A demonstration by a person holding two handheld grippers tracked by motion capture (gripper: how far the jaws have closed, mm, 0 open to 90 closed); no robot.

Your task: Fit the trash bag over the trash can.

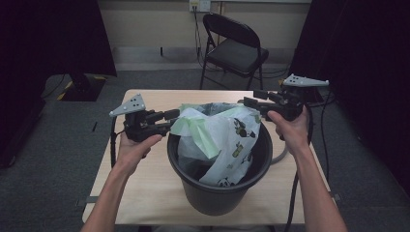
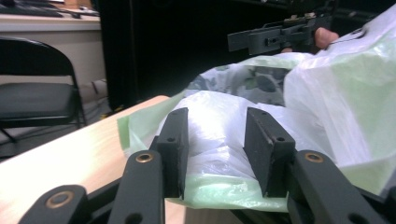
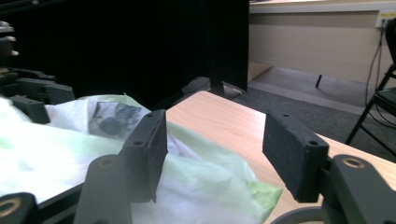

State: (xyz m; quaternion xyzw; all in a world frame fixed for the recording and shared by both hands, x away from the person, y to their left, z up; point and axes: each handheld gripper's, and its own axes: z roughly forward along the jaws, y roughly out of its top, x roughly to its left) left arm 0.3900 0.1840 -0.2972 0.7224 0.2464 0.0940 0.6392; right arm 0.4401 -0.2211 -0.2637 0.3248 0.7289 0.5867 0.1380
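A black bucket (image 1: 217, 195) stands in the middle of the wooden table (image 1: 145, 186). A white and green plastic bag (image 1: 227, 140) with small dark prints lies loosely in it and bulges over the rim. My left gripper (image 1: 175, 120) sits at the bucket's left rim, pointing right. In the left gripper view its jaws (image 2: 215, 140) stand apart, with a fold of the bag (image 2: 215, 121) loose between them. My right gripper (image 1: 246, 102) hovers at the back right rim, pointing left. Its jaws (image 3: 215, 149) are open above the bag's green edge (image 3: 224, 182), touching nothing.
A black folding chair (image 1: 234, 46) stands behind the table. Dark curtains hang at both sides. A grey cable loop (image 1: 280, 157) lies on the table right of the bucket. Bare tabletop runs along the left side and front.
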